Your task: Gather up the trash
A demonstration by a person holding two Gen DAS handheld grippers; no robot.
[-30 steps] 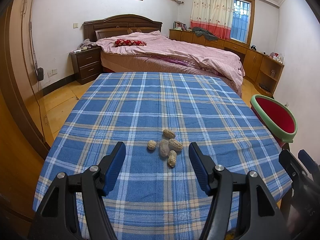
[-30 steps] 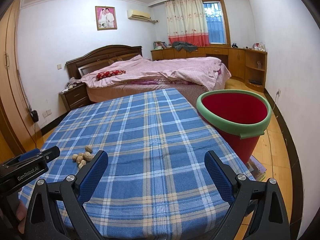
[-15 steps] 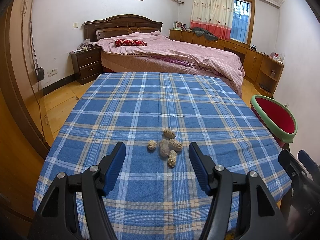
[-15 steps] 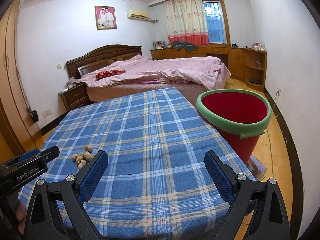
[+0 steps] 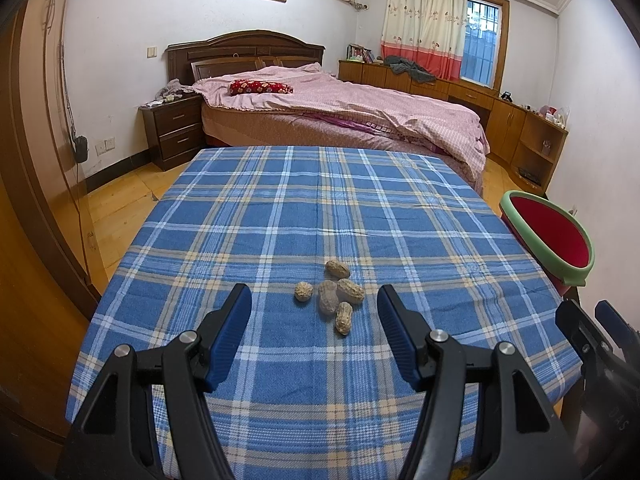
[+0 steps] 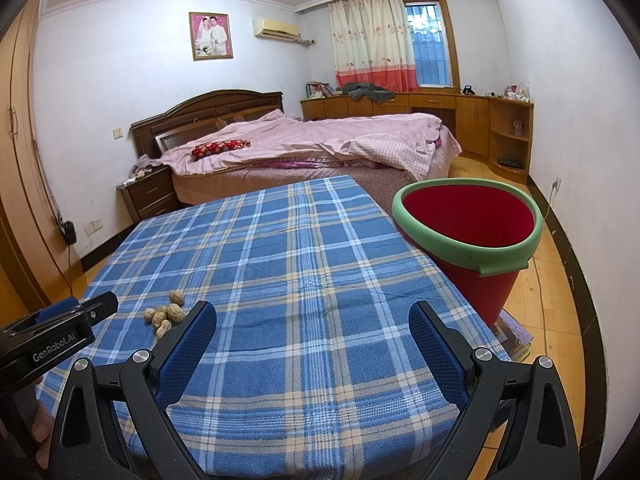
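— So, what's on the table (image 5: 280, 216)?

— Five peanuts (image 5: 330, 300) in the shell, bunched together on a blue plaid cloth, near the front edge. Four touch or nearly touch; one sits just to the left of the cluster.

— And the grippers?

— The left gripper (image 5: 314, 320) hangs just short of the pile, tilted down, jaws apart, nothing between the pads. The right gripper (image 6: 312, 336) is off to the right of the nuts over bare cloth, jaws spread wide and empty.

— Where does the trash go?

— A red bin (image 6: 468, 240) with a green rim stands on the floor, right against the table's right edge, open and, as far as I can see inside, empty.

— How will the nuts handle?

— Light, dry and brittle, I'd judge. A hard pinch could crack a shell. Best to take one across its narrow waist, pads on the long sides. The outer ones look easiest; the middle ones are crowded and may roll or scatter.
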